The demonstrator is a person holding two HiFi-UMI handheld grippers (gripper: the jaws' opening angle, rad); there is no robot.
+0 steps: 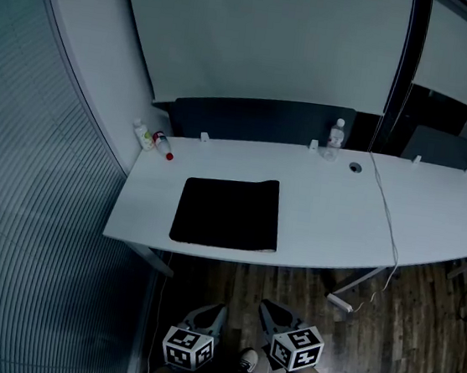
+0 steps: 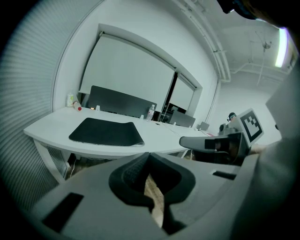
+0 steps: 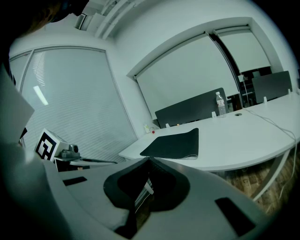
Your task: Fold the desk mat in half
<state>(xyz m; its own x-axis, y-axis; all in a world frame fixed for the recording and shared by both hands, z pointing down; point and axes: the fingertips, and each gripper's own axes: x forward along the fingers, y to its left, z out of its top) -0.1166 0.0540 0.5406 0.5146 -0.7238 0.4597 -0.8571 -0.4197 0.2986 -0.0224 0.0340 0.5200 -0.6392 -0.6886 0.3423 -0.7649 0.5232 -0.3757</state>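
A slatted wall (image 1: 37, 200) fills the left side, and a pale window shade (image 1: 269, 34) hangs behind the desk. The white curved desk (image 1: 331, 219) spans the room over a wood floor (image 1: 418, 331). A dark partition (image 1: 259, 119) runs along its back edge.

A white cable (image 1: 386, 217) crosses the desk from back to front, right of the mat and apart from it. It drops to a power strip (image 1: 340, 303) on the floor. A water bottle (image 1: 335, 137) stands at the back centre. Two small bottles (image 1: 144, 135) sit at the back left corner, behind the mat and clear of it.

The left gripper (image 1: 217, 308) and right gripper (image 1: 269, 306) are low and side by side over the floor, well apart from the desk. In its own view the left gripper (image 2: 149, 154) is clenched, tips meeting with nothing between them. The right gripper (image 3: 149, 159) is likewise clenched on nothing.

The desk mat (image 1: 229, 212) lies on the left half of the desk, near the front edge. It is black, rectangular and spread flat in one layer. A thin pale edge shows at its front right corner.
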